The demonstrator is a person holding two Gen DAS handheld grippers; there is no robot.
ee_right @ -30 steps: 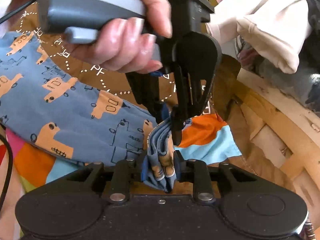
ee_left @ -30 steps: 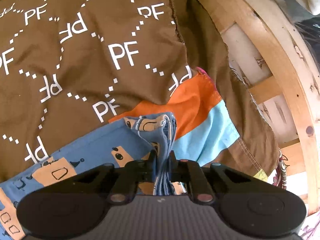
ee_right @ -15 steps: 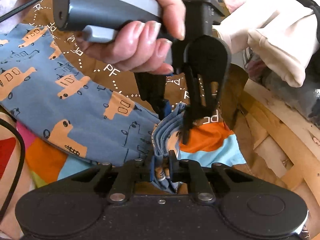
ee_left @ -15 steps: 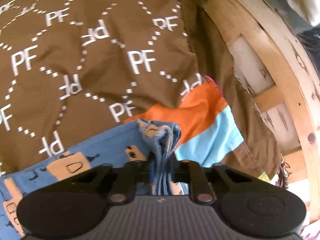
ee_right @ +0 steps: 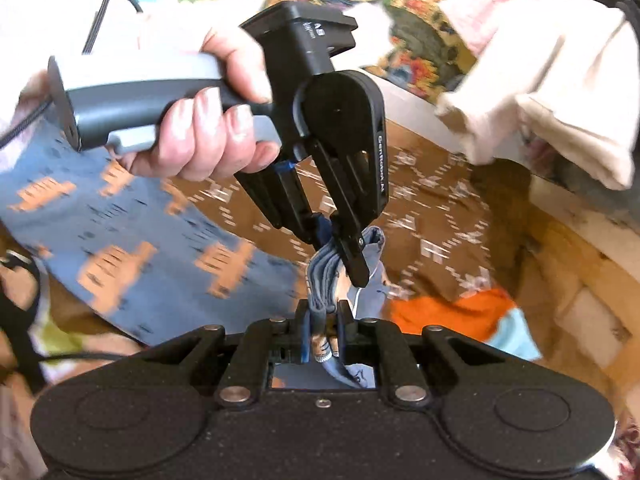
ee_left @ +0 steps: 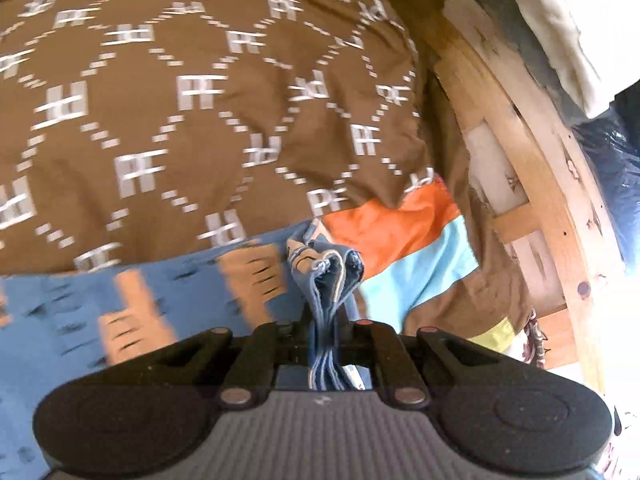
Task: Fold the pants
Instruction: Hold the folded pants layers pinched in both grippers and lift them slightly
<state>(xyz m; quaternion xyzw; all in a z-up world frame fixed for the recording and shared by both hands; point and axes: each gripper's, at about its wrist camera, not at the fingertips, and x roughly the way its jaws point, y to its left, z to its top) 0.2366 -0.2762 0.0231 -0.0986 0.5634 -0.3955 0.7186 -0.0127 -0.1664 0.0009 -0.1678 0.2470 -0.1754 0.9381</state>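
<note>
The pants point(ee_left: 132, 300) are blue with orange vehicle prints and lie over a brown "PF" patterned blanket point(ee_left: 200, 100). My left gripper point(ee_left: 326, 326) is shut on a bunched edge of the pants. My right gripper point(ee_right: 322, 320) is shut on the same bunch of the pants point(ee_right: 132, 236), right beside the left one. In the right wrist view the left gripper point(ee_right: 340, 256) comes down from above, held by a hand, its fingers clamped on the fabric just above my right fingers. The rest of the pants trail off to the left.
A curved wooden frame point(ee_left: 532, 184) runs along the right edge of the bedding. An orange and light blue cloth point(ee_left: 412, 248) lies under the blanket corner. Cream and dark clothing point(ee_right: 552, 76) is piled at the upper right. A black cable point(ee_right: 24, 320) hangs at the left.
Both grippers have lifted and moved with the pants edge held; the bedding has dropped lower in view and is motion blurred. Both grips stay shut on the fabric.
</note>
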